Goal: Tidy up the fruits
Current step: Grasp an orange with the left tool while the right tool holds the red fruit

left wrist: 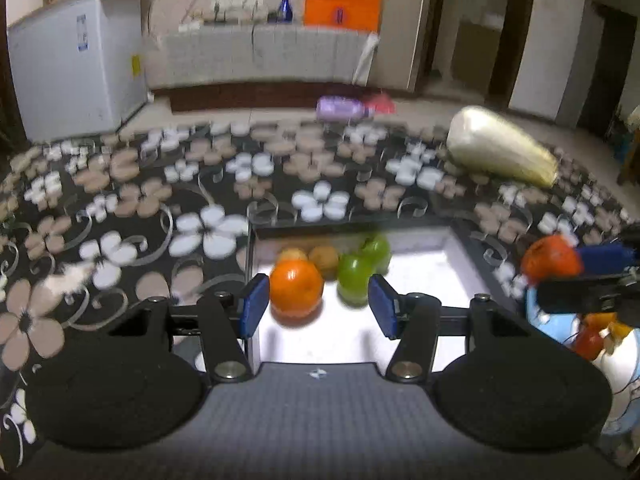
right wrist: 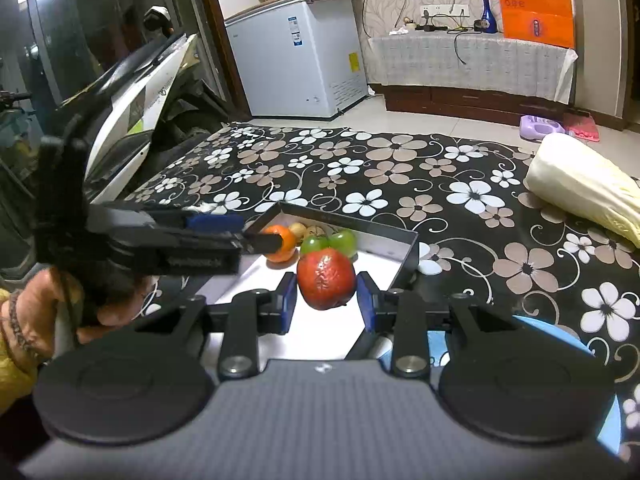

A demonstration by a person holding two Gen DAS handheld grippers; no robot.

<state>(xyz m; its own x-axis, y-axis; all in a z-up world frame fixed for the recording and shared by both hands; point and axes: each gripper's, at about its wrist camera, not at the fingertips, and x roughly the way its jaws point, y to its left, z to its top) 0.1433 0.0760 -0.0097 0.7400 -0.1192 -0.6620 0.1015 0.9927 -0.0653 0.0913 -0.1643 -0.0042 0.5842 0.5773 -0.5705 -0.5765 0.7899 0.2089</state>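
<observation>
table [right wrist: 460, 184]: floral cloth | box [right wrist: 404, 240]: open, white floor, orange [left wrist: 296, 290], two green apples [left wrist: 354, 276] at its far-left end | right gripper [right wrist: 326, 300]: pinches wrinkled red fruit [right wrist: 326, 280] over the box's near end; free floor lies at 12 o'clock, this hand nearer | left gripper [left wrist: 318, 304]: spread, empty, orange at 11 o'clock

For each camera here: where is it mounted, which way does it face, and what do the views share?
Left wrist: on the left gripper, open, looking over the box at the orange.
Right wrist: on the right gripper, facing the box; red fruit between its pads; person's left hand visible.
Shared: box, orange, green fruits, cabbage.
</observation>
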